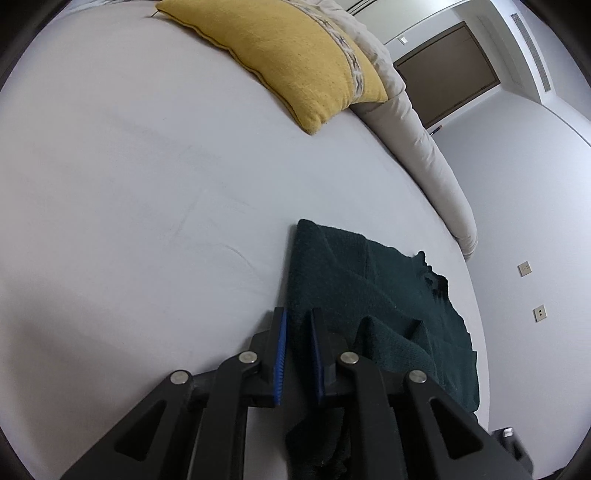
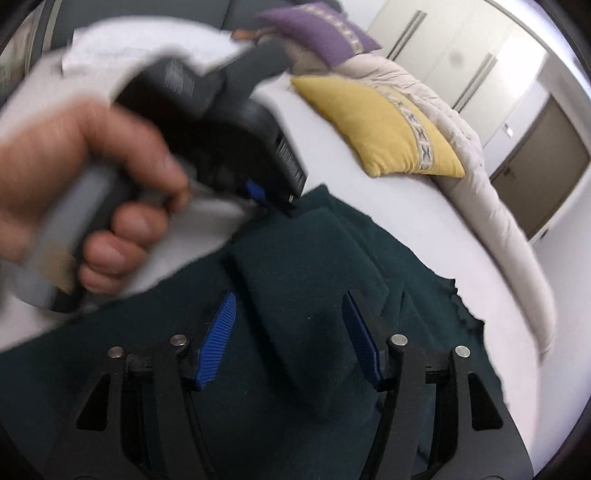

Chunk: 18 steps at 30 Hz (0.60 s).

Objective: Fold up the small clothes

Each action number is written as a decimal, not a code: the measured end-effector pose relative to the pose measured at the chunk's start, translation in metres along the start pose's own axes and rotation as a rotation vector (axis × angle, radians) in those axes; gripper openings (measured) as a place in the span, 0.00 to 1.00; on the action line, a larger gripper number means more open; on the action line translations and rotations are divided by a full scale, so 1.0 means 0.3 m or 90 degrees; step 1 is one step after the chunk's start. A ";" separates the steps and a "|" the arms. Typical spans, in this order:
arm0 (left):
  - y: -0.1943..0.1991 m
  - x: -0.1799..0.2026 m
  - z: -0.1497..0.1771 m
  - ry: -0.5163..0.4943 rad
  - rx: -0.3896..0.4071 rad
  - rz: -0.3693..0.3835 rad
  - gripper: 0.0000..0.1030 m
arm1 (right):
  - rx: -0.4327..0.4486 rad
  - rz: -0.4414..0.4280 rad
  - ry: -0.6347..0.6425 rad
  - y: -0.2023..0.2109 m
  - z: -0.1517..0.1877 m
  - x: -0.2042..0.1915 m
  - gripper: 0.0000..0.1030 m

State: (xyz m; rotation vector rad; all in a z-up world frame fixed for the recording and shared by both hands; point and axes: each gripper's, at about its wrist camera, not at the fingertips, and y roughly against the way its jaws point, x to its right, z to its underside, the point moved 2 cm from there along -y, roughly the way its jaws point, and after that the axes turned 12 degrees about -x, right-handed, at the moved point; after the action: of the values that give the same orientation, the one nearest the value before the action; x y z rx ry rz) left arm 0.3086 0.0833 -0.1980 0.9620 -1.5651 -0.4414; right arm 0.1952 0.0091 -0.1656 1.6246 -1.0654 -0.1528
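A dark green knitted garment (image 1: 373, 291) lies partly folded on the white bed sheet (image 1: 147, 203) near the bed's right edge. My left gripper (image 1: 298, 321) is shut on a fold of its near edge, cloth pinched between the blue pads (image 1: 281, 354). In the right wrist view the same garment (image 2: 306, 266) fills the lower frame. My right gripper (image 2: 288, 306) is open just above it, its blue pads (image 2: 218, 332) spread wide with nothing between them. The left gripper's body (image 2: 229, 125) and the hand that holds it show blurred at the upper left, its tip at the garment's far corner.
A yellow cushion (image 1: 291, 55) lies at the head of the bed, also in the right wrist view (image 2: 376, 125), with a purple cushion (image 2: 317, 33) behind. A cream duvet (image 1: 424, 147) is rolled along the bed's right edge. Wall and door (image 1: 447, 70) lie beyond.
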 end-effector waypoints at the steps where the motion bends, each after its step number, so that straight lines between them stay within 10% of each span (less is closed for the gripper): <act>1: 0.000 0.001 -0.001 -0.002 0.000 -0.001 0.14 | -0.012 0.001 -0.010 -0.024 -0.009 0.004 0.27; 3: 0.002 0.003 0.000 -0.007 0.001 -0.006 0.14 | -0.016 -0.027 -0.068 -0.042 -0.011 0.059 0.06; 13: -0.004 0.030 0.007 -0.029 0.011 -0.059 0.14 | 0.086 -0.211 -0.552 0.014 0.330 0.529 0.06; 16: -0.006 0.039 0.005 -0.032 0.010 -0.075 0.14 | -0.001 -0.226 -0.669 -0.108 0.508 0.605 0.16; 18: -0.008 0.042 0.004 -0.036 0.011 -0.085 0.14 | -0.029 -0.244 -0.703 -0.153 0.584 0.619 0.59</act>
State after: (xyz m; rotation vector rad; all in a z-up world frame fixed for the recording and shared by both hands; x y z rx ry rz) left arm 0.3086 0.0717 -0.1922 1.0788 -1.5627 -0.5529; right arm 0.2241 -0.2476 -0.1892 1.6767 -1.4918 -1.4391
